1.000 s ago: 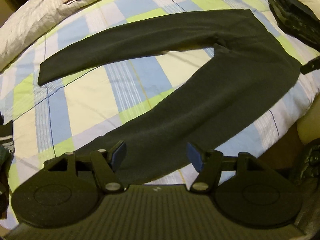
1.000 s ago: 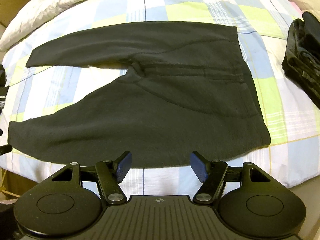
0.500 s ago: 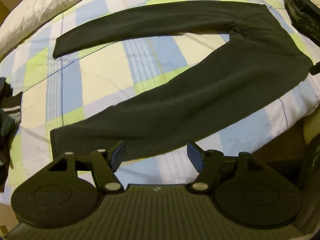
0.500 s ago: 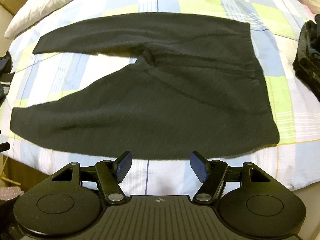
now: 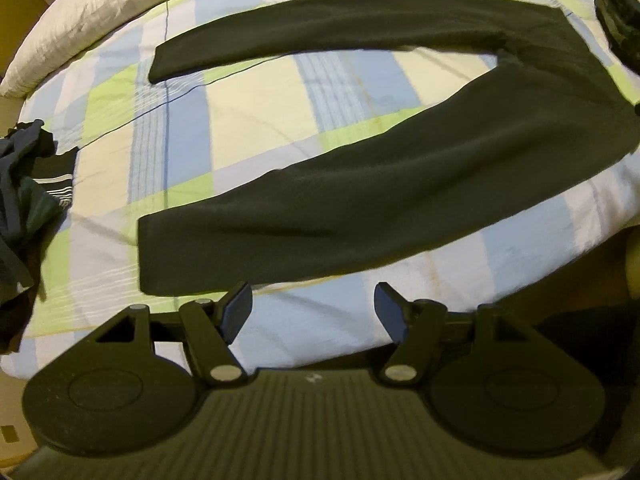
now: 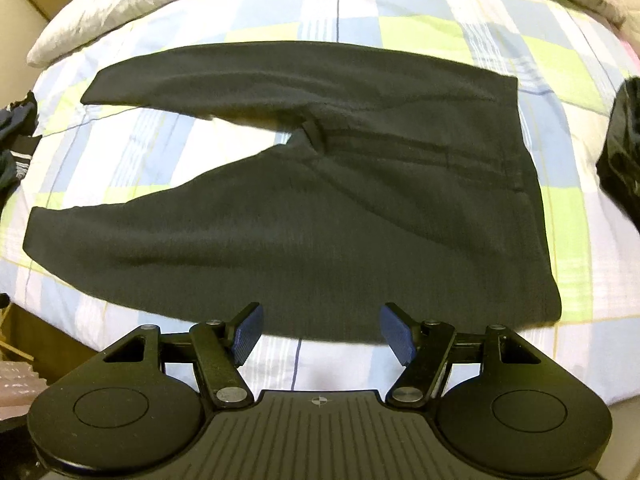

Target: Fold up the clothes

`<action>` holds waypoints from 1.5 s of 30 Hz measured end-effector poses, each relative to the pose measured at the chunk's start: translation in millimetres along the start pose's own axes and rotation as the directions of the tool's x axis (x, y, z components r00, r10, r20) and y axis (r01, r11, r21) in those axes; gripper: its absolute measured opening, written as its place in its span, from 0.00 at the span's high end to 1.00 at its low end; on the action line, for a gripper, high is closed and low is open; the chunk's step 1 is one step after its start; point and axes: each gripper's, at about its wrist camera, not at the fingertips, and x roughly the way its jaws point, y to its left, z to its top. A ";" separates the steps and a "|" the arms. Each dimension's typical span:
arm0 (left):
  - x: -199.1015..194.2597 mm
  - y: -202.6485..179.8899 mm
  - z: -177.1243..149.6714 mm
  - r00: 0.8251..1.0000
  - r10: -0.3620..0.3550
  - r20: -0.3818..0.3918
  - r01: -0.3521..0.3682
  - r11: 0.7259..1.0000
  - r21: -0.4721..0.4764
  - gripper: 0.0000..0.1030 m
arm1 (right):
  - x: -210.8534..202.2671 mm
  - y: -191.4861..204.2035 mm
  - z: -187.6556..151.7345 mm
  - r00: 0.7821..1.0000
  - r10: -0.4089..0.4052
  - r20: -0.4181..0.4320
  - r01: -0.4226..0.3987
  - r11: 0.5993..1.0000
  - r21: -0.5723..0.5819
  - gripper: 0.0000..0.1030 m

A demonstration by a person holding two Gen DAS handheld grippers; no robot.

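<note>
One trousers (image 6: 320, 208), two gaping tongs (image 5: 311, 312) (image 6: 321, 332)

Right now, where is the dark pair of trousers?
The dark pair of trousers lies flat on the checked bedsheet, legs spread leftward, waistband right, ahead of both open grippers.

Trousers (image 6: 320, 208) are noted as matt, fleecy dark cloth; checked bedsheet (image 5: 248, 112) as smooth woven cotton-like fabric.
</note>
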 end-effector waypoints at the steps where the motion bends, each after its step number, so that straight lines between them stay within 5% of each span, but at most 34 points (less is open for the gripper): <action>1: 2.8 7.2 1.0 1.000 0.004 -0.004 -0.004 1.000 0.003 0.38 | 2.0 1.9 4.0 1.000 -0.005 -0.001 0.005 1.000 -0.003 0.34; 7: 37.9 66.1 41.7 1.000 -0.012 0.000 0.012 0.999 0.051 0.38 | 8.1 18.3 40.2 0.999 -0.048 0.009 0.048 0.998 -0.035 0.34; 13: 85.3 123.5 135.2 0.996 -0.058 0.068 0.042 0.974 0.222 0.38 | 10.7 34.3 92.2 0.997 -0.078 0.026 0.081 0.987 -0.137 0.34; 19: 135.9 155.9 233.3 0.991 -0.088 0.100 0.037 0.904 0.426 0.45 | 12.9 35.4 149.3 0.992 -0.109 0.063 0.122 0.953 -0.276 0.34; 26: 188.3 172.3 309.4 0.990 -0.042 0.136 -0.048 0.803 0.594 0.48 | 40.7 0.9 200.0 0.994 -0.106 0.030 0.110 0.926 -0.361 0.34; 38: 273.8 201.9 377.3 0.998 -0.069 0.012 0.044 0.743 0.668 0.49 | 132.9 -99.9 262.3 0.989 -0.130 -0.076 0.096 0.931 -0.351 0.34; 40: 284.2 205.9 385.2 0.997 -0.076 -0.029 0.075 0.734 0.675 0.55 | 141.8 -108.4 269.9 0.988 -0.128 -0.083 0.092 0.934 -0.345 0.34; 45: 306.0 201.3 391.1 0.988 -0.055 -0.144 0.144 0.661 0.736 0.66 | 154.3 -120.1 286.0 0.988 -0.127 -0.091 0.084 0.923 -0.375 0.34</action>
